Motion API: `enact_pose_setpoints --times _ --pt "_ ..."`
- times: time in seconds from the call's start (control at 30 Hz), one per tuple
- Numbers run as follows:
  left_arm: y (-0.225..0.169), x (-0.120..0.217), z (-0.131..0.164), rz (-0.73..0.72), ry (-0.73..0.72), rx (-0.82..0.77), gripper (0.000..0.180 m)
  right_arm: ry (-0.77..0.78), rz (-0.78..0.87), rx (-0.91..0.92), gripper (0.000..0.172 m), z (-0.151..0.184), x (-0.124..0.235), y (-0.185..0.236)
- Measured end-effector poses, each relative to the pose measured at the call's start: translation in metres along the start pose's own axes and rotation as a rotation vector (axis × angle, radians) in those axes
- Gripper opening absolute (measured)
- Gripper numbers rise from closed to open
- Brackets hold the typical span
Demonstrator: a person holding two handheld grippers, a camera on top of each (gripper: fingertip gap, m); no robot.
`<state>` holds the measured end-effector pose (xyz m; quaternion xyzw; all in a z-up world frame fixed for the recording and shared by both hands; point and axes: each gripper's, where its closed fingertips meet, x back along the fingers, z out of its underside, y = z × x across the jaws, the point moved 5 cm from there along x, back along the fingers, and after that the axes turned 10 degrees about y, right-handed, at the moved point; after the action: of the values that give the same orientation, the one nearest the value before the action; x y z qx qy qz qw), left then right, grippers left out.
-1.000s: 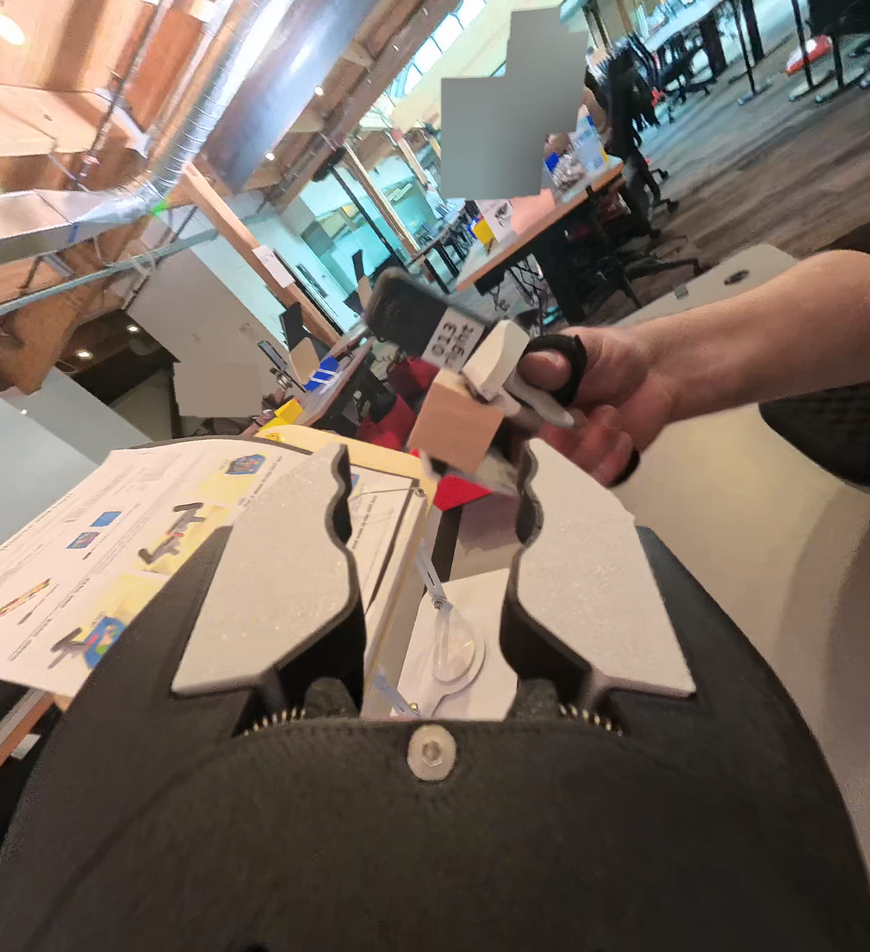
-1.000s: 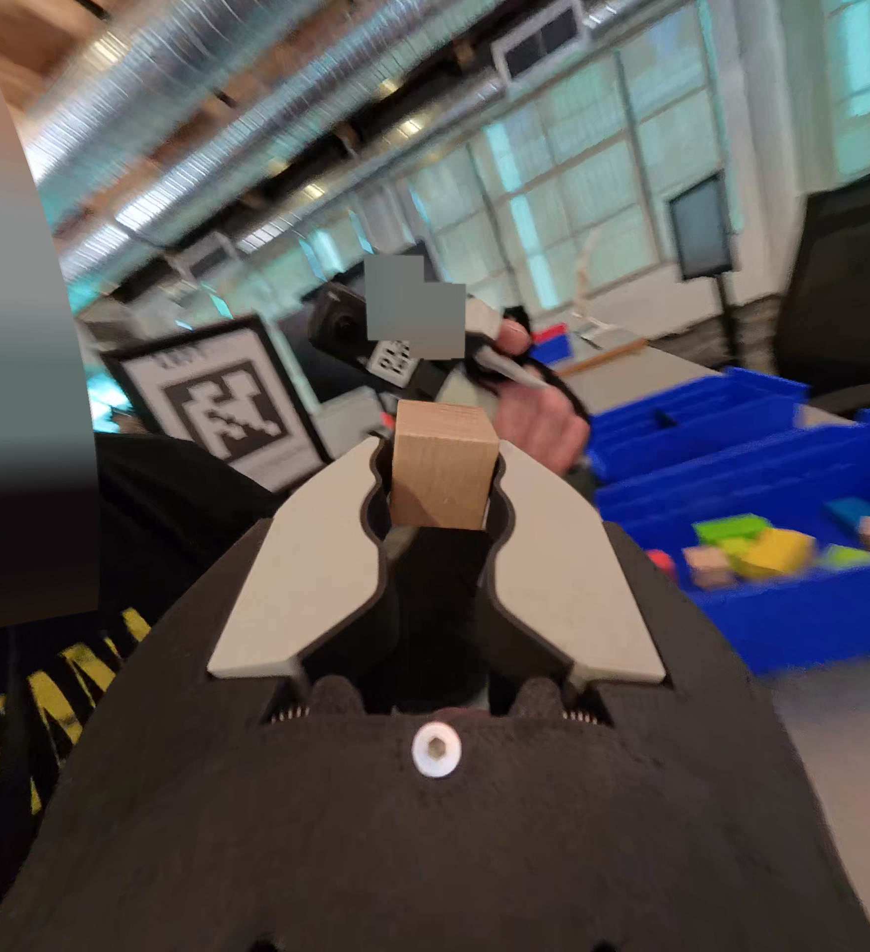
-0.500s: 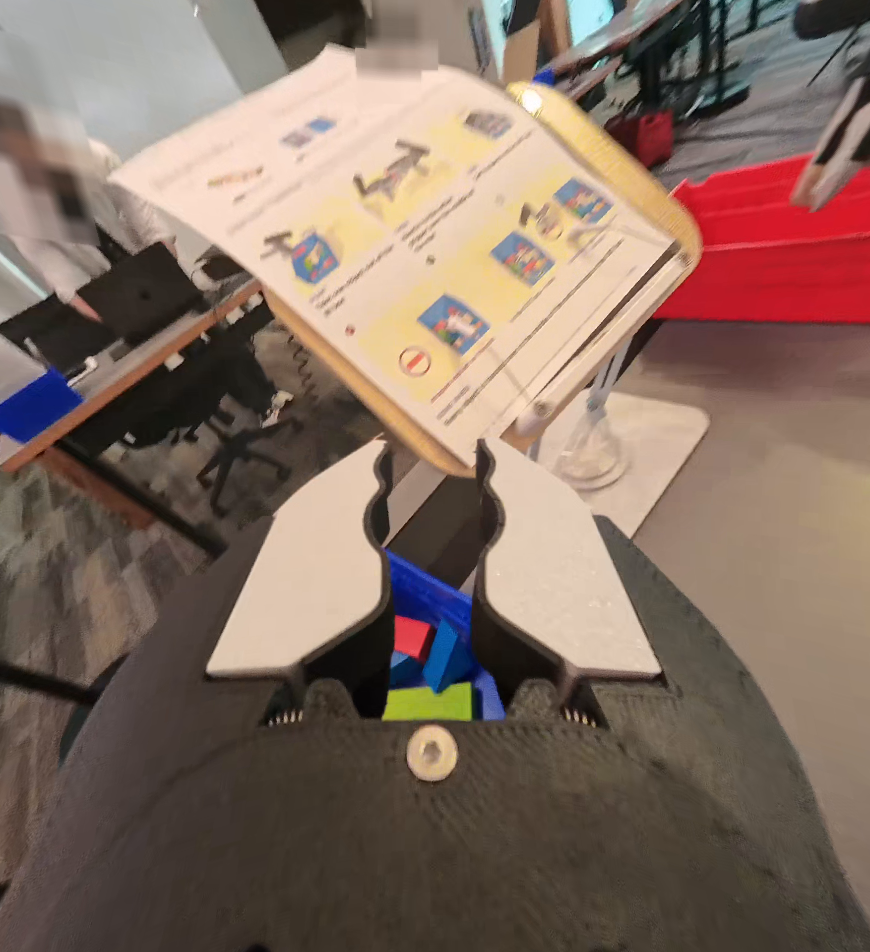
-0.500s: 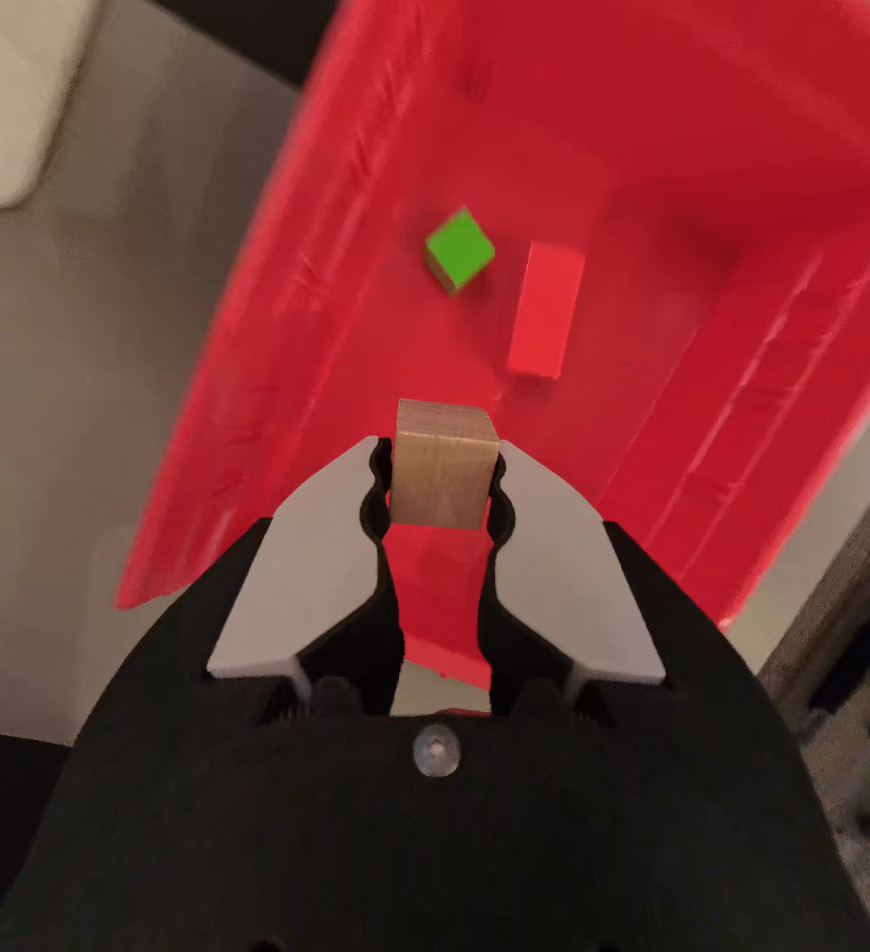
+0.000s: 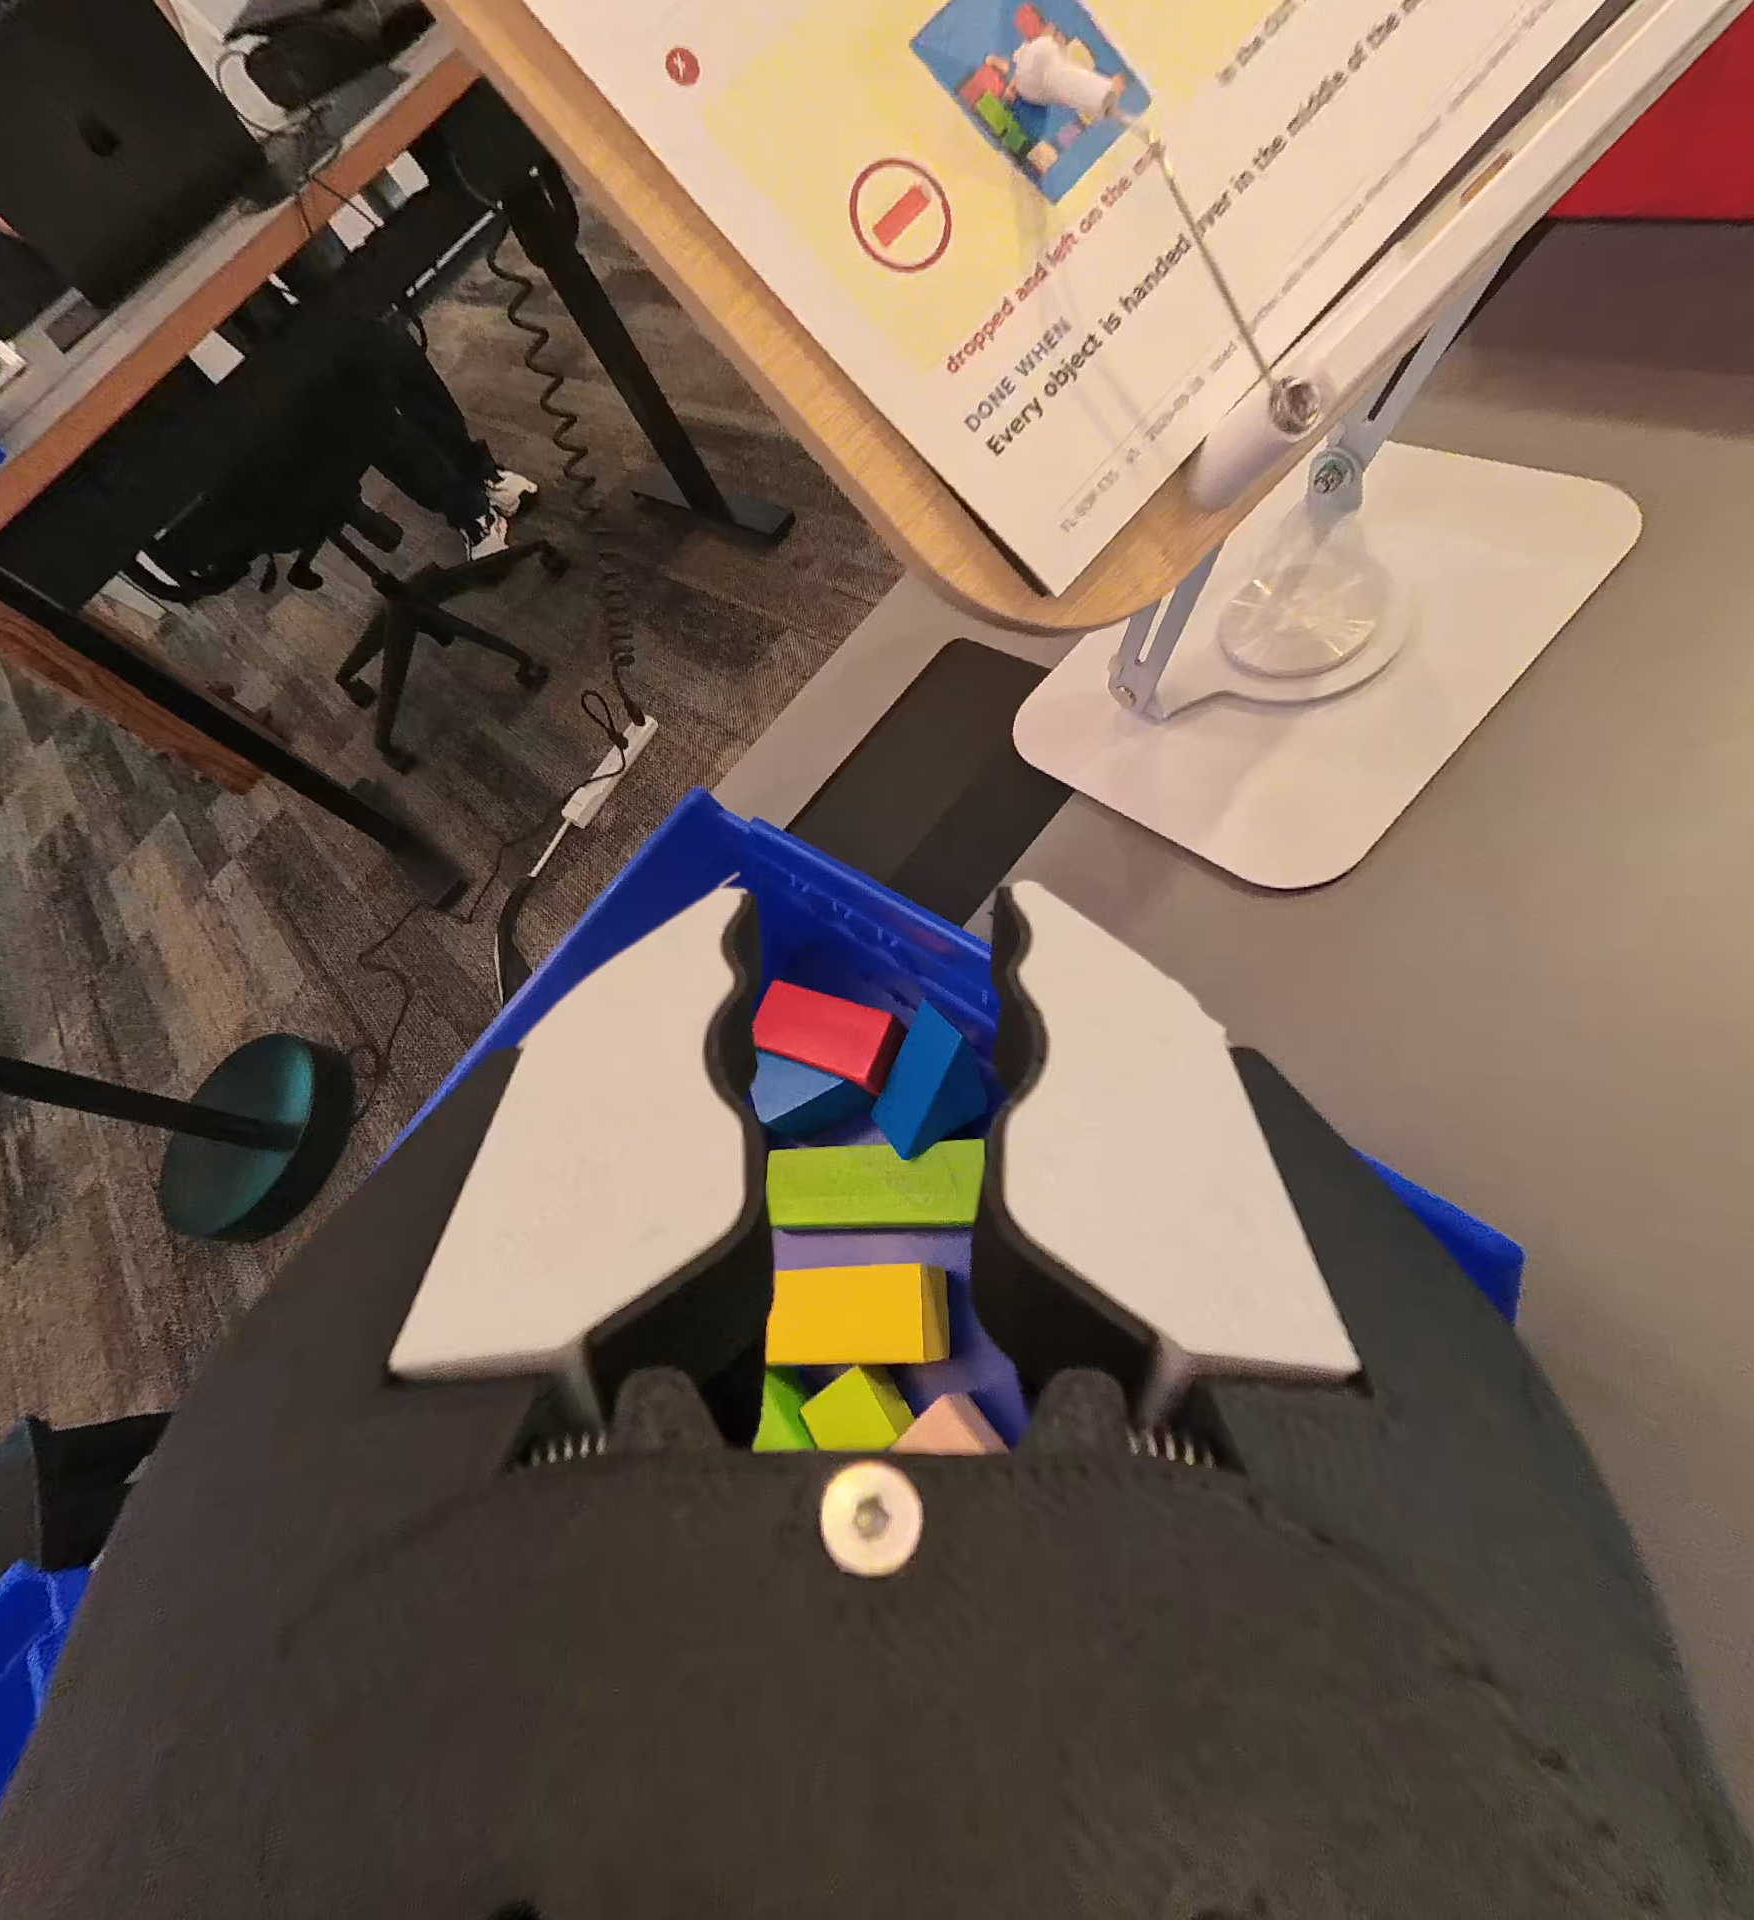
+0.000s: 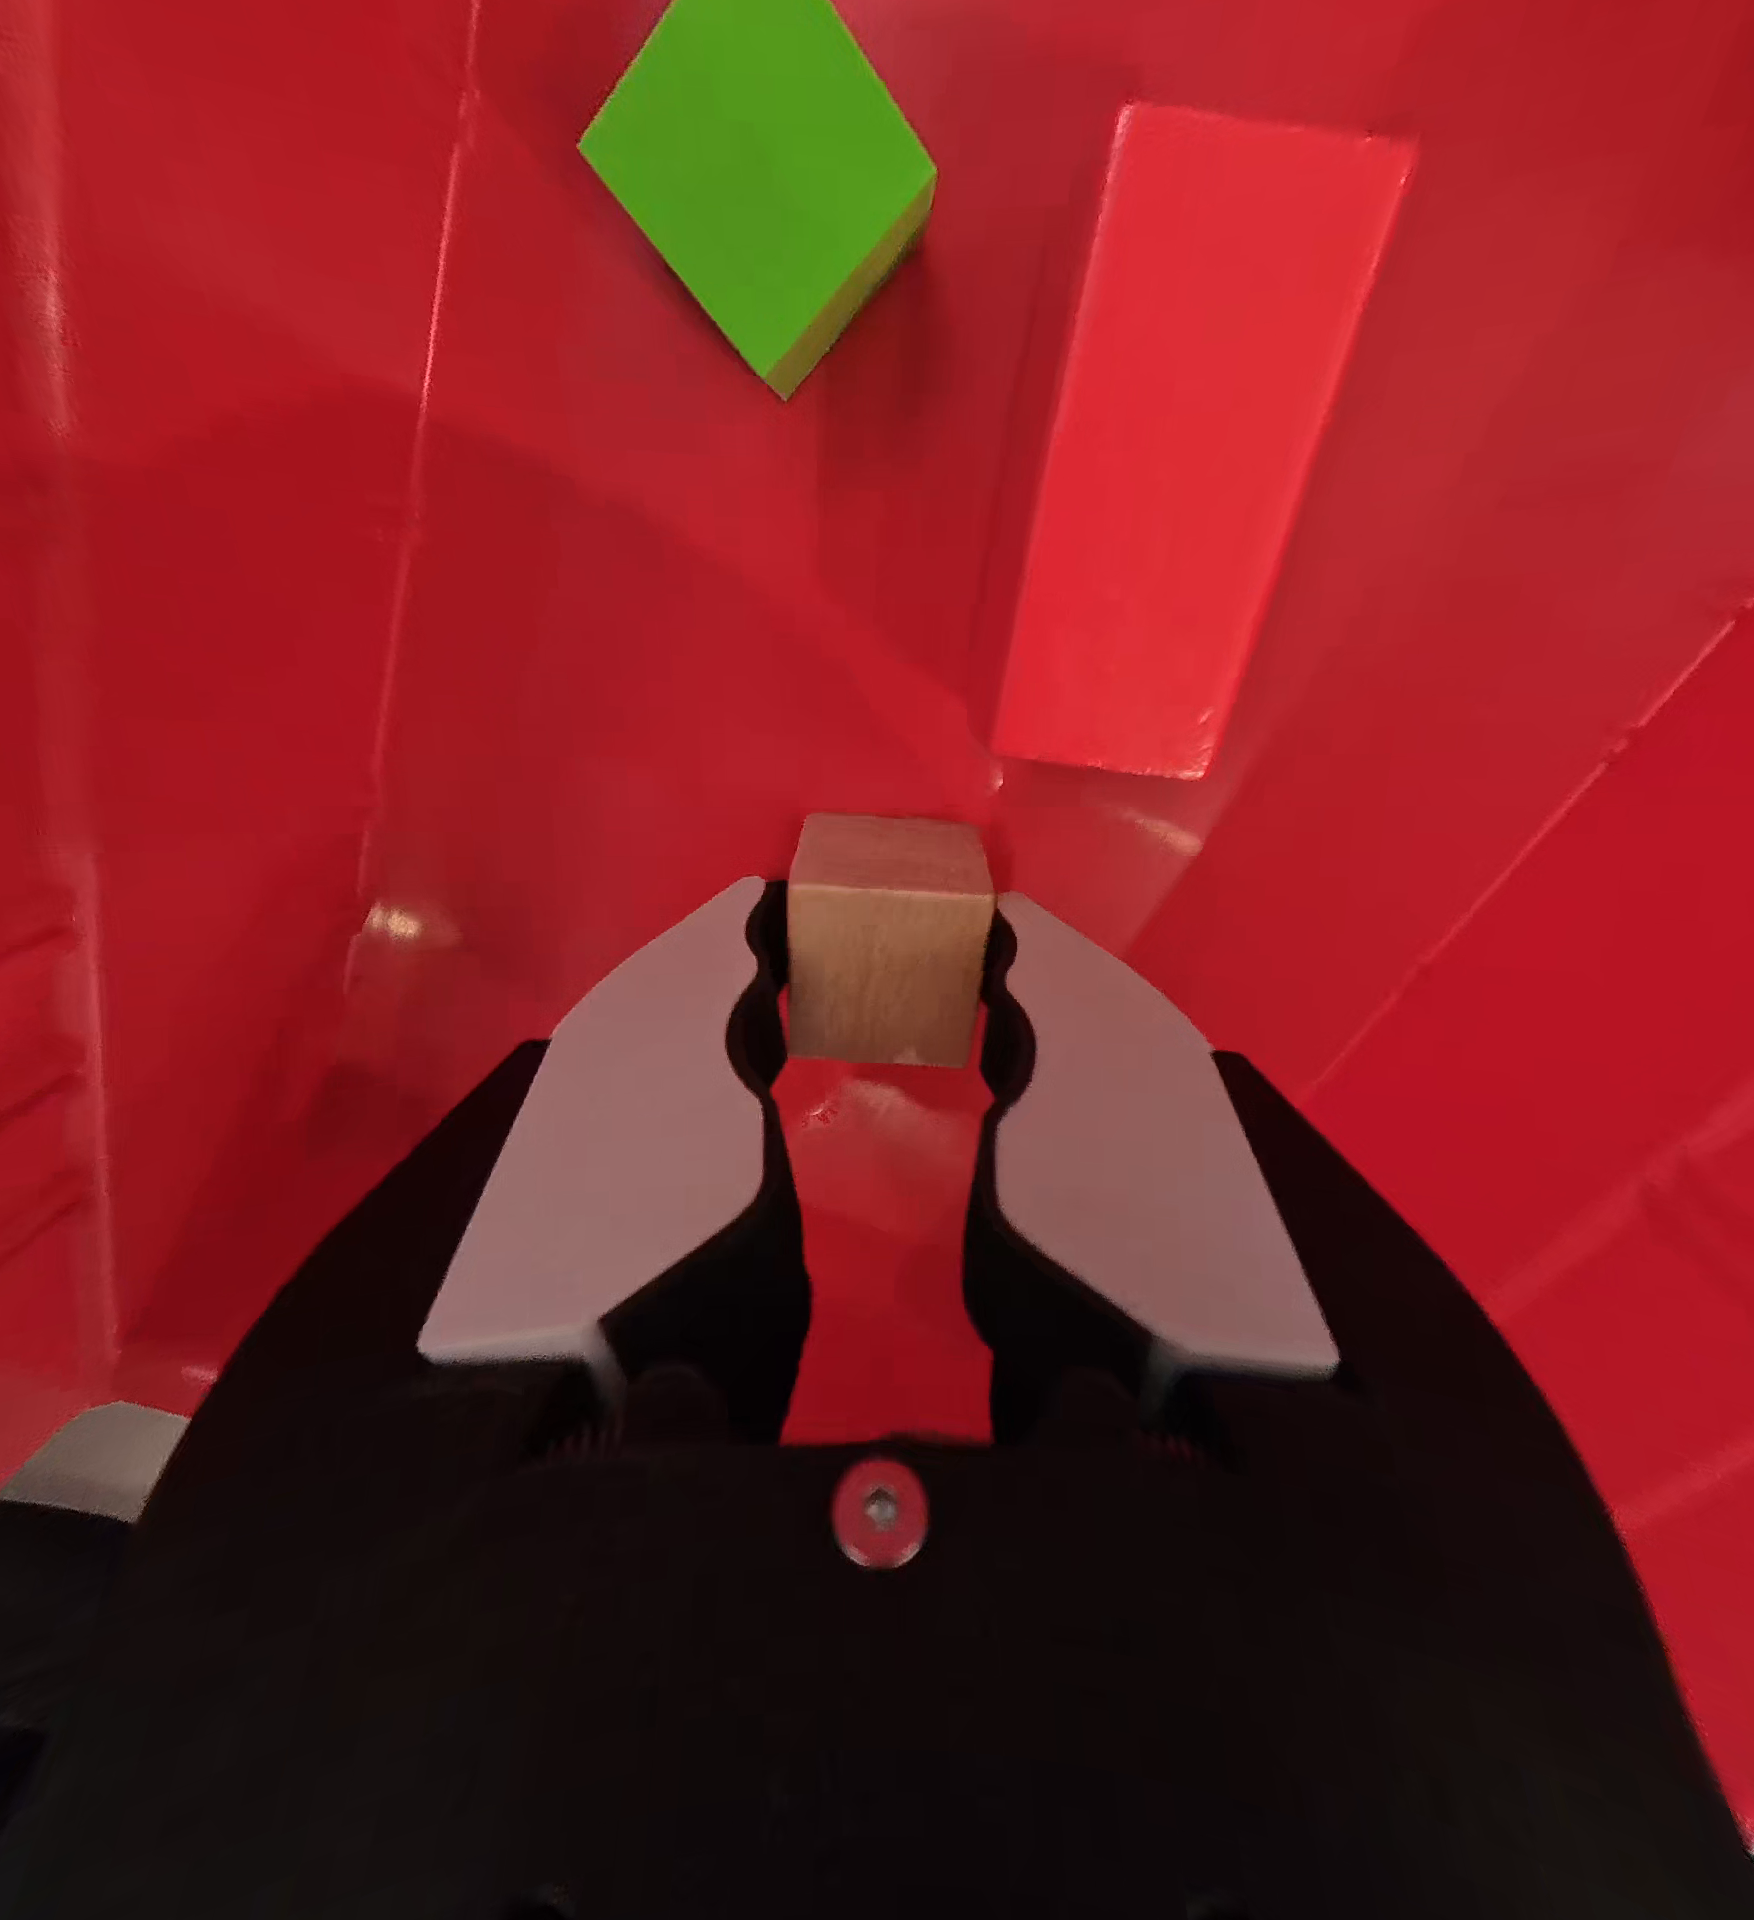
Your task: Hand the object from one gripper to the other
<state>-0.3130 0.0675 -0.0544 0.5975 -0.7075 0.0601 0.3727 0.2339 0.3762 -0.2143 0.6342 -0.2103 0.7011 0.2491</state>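
Wooden cube [image 6: 888, 940] in right tool [image 6: 883, 935] — far face hidden; left tool [image 5: 868, 935] apart, bare.

We stood in an open office used as a work lab: desks [image 5: 177, 312] with black legs over patterned carpet [image 5: 125, 935], a swivel chair [image 5: 437, 634], a power strip [image 5: 608, 769] on the floor, an instruction sheet [image 5: 1060, 260] on a stand, and bins [image 5: 582, 956] of blocks.
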Motion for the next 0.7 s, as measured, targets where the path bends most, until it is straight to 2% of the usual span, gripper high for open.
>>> enact_pose_setpoints --times 0.13,0.3,0.43,0.57,0.7 --pt "0.005 -0.006 0.012 0.004 0.057 0.024 0.048 -0.012 0.013 -0.008 0.051 0.001 0.003 -0.001" --pt "0.016 -0.033 0.051 -0.007 0.262 0.018 0.048 -0.135 0.03 0.013 0.05 0.009 0.027 0.013" --pt "0.005 -0.064 0.087 0.111 0.461 -0.011 0.064 -0.225 0.062 0.036 0.048 0.02 0.05 0.028" --pt "-0.002 -0.094 0.115 0.178 0.637 0.018 0.098 -0.268 0.075 0.08 0.047 0.028 0.063 0.044" --pt "-0.001 -0.118 0.131 0.2 0.753 0.07 0.107 -0.295 0.075 0.118 0.046 0.029 0.069 0.058"
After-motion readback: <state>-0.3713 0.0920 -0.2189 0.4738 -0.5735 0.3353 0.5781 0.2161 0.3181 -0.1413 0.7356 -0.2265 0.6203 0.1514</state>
